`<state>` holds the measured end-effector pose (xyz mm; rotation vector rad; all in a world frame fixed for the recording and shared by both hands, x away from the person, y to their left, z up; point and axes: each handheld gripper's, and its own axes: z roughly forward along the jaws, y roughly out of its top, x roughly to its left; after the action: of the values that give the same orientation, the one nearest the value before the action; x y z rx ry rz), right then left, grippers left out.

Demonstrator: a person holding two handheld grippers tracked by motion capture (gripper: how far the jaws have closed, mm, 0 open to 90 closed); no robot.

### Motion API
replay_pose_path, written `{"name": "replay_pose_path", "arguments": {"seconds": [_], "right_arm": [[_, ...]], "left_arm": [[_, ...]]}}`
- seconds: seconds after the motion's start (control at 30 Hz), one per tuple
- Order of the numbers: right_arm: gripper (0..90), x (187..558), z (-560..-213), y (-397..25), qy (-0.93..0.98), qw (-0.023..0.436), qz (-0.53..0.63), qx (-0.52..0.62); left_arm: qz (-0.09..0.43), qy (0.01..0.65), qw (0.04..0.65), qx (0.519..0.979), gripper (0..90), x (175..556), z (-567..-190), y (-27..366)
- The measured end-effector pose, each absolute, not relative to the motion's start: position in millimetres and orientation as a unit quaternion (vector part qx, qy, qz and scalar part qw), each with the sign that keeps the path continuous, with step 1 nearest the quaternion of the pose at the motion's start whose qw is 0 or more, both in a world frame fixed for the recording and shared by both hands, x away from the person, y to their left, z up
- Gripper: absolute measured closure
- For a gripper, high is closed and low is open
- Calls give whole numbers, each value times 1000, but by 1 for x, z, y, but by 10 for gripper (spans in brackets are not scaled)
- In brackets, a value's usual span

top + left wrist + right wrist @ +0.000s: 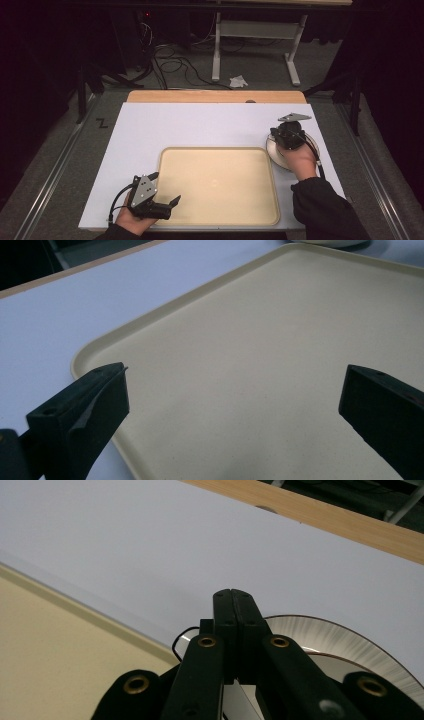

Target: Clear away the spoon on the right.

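Hovering over the plate [274, 150], the right claw [234, 602] is pressed together; the left claw [235, 405] gapes above the tray [165, 315].

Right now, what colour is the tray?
Pale yellow-beige, plain; the tray shows best in the high view.

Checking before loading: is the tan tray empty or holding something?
Empty. The tray shows a bare tan surface in the high view and the left gripper view; the plate sits beside it.
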<state>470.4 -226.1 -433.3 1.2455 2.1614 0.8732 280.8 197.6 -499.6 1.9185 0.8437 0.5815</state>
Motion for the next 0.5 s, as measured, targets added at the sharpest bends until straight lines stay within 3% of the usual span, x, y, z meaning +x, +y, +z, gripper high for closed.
{"name": "replay_pose_path", "arguments": {"seconds": [0.5], "right_arm": [[900,446,-435,-228,793,230,347,444]], "left_arm": [[237,342,463,783,6,280,-499,197]]}}
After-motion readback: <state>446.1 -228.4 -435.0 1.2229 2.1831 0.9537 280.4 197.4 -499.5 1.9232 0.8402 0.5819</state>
